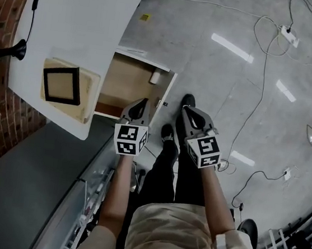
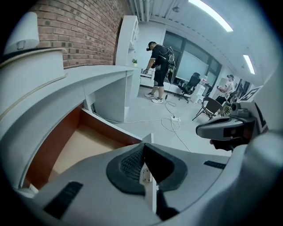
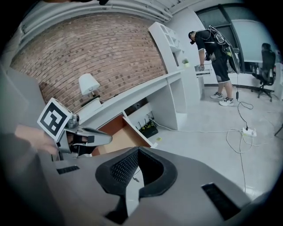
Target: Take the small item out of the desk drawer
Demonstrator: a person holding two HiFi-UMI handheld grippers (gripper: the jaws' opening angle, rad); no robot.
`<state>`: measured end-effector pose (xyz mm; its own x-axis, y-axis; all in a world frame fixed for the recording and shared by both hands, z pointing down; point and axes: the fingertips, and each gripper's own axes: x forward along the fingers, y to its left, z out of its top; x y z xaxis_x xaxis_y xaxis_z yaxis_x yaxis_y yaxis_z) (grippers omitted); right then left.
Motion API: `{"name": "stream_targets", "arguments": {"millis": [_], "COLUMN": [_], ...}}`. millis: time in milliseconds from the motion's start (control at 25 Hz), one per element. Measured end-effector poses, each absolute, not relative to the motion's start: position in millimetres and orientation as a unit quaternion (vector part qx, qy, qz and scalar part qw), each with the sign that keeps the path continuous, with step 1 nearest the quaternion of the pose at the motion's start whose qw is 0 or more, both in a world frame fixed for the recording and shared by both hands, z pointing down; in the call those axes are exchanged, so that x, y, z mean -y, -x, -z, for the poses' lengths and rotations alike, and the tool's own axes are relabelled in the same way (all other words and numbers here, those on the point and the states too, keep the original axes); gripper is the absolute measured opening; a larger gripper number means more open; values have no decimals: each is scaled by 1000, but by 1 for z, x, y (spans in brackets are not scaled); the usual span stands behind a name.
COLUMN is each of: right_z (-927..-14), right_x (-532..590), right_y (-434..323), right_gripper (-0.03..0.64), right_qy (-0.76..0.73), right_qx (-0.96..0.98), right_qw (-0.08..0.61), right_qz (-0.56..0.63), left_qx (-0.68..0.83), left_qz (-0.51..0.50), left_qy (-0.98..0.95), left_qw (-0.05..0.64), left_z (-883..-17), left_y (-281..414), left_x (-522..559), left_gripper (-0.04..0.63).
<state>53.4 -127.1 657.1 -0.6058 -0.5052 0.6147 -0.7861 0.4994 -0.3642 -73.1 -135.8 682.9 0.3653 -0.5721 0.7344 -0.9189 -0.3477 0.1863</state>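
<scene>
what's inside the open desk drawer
The drawer shows a pale wooden floor and one small white item in its far corner by the front panel. The desk top covers its left part; the left tool hides some of the near end.

Left arm (image 1: 115, 192) and right arm (image 1: 214, 199) reach down, side by side. Left gripper (image 1: 143, 100) is closed tight; right gripper (image 1: 184, 109) looks closed too.

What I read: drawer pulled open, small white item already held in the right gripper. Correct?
No. The drawer is open, but the small white item lies inside it, in the far corner by the front panel: see the head view. The right gripper is shut on nothing.
</scene>
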Motion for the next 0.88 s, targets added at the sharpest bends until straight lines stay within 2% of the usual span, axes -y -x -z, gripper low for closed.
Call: {"name": "stream_targets", "arguments": {"millis": [440, 880], "right_z": [-687, -693], "right_x": [126, 121], "right_y": [-74, -44], "right_gripper": [25, 25], "right_qy": [-366, -346], "right_qx": [844, 849], "right_qw": [231, 220], "right_qz": [-316, -333], "left_qx": [478, 470], "left_qz": [-298, -324], "left_qy": [-771, -760], "left_qw": [297, 311], "left_z": [-733, -772], "left_y": [78, 87], "left_x": [159, 173], "left_gripper": [15, 17]}}
